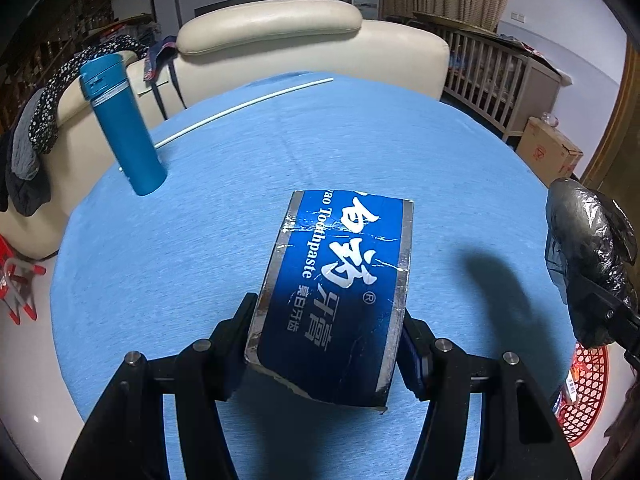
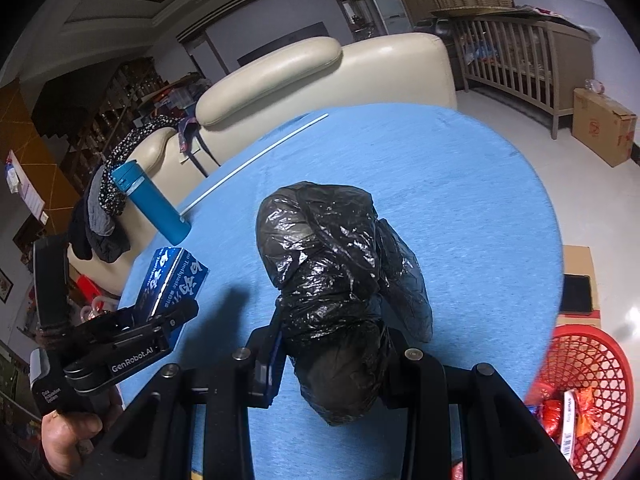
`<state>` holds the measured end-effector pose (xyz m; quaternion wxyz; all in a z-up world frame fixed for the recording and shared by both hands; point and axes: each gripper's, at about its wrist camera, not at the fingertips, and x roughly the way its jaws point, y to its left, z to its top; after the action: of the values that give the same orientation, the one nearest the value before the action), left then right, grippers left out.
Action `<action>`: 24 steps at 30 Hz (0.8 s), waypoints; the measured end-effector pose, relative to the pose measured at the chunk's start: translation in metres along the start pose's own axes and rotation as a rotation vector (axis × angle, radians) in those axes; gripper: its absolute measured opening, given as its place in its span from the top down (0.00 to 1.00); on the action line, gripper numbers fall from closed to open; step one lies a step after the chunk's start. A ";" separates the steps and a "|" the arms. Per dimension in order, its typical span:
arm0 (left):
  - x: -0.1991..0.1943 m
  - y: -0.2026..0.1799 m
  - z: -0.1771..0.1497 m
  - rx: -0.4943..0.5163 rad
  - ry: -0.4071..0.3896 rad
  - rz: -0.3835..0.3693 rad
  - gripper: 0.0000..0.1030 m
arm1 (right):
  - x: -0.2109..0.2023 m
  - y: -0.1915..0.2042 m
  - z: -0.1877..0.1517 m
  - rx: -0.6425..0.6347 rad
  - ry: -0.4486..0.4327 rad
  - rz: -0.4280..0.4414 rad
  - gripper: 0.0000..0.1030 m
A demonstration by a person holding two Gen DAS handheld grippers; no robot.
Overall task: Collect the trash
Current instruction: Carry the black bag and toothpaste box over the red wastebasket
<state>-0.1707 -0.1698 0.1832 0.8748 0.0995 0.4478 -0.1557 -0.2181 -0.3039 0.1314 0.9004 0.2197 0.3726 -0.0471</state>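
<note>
My left gripper (image 1: 326,324) is shut on a blue toothpaste box (image 1: 340,280) with silver edges and holds it above the blue round table (image 1: 360,140). The box (image 2: 170,280) and the left gripper (image 2: 168,316) also show at the left of the right wrist view. My right gripper (image 2: 332,344) is shut on a crumpled black plastic bag (image 2: 328,248) and holds it over the table (image 2: 460,184). The bag (image 1: 588,240) and the right gripper (image 1: 600,304) show at the right edge of the left wrist view.
A teal bottle (image 1: 120,120) stands at the table's left edge, with a white straw (image 1: 240,108) behind it. A red basket (image 2: 588,396) holding wrappers sits on the floor at the right. A cream sofa (image 1: 280,36) stands beyond the table. A cardboard box (image 2: 604,128) is on the floor.
</note>
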 end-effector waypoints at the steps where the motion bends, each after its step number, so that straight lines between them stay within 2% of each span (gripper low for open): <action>1: -0.001 -0.002 0.000 0.002 -0.001 -0.002 0.38 | -0.001 -0.002 0.000 0.003 -0.001 -0.004 0.63; 24: 0.009 -0.019 0.003 0.057 0.014 -0.032 0.38 | -0.032 -0.047 -0.012 0.061 -0.023 -0.107 0.63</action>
<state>-0.1706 -0.1901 0.1770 0.8658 0.1181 0.4511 -0.1815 -0.2607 -0.3436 0.1287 0.8938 0.2262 0.3717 -0.1091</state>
